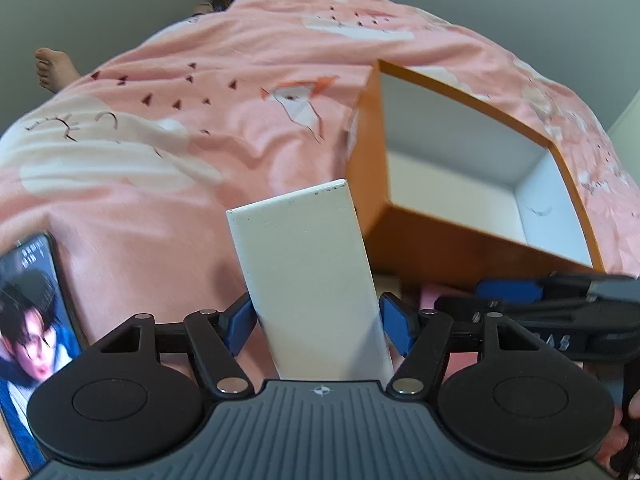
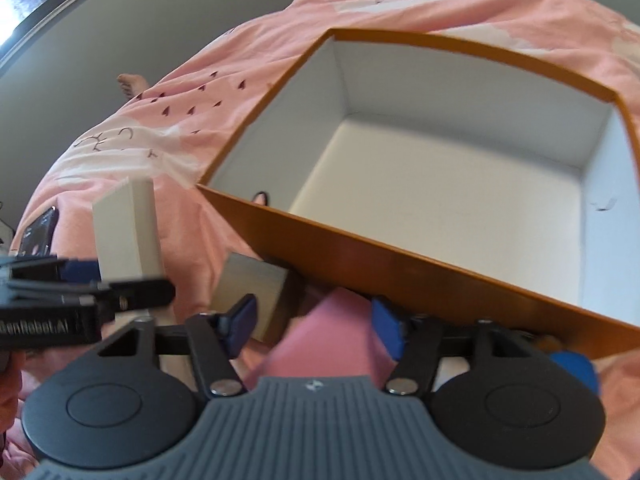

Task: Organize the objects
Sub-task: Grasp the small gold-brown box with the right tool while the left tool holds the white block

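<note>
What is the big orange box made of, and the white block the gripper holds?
The orange box looks like stiff cardboard: thin straight walls, matte orange outside, plain white inside. The white block in the left gripper seems smooth hard plastic with a matte face, possibly a power bank; that is uncertain.

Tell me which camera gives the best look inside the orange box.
The right wrist view: the orange box fills the frame, and its white floor and inner walls show nearly whole, with nothing lying on the visible floor. The left wrist view catches the box at an angle, with the near floor cut off by its front wall.
</note>
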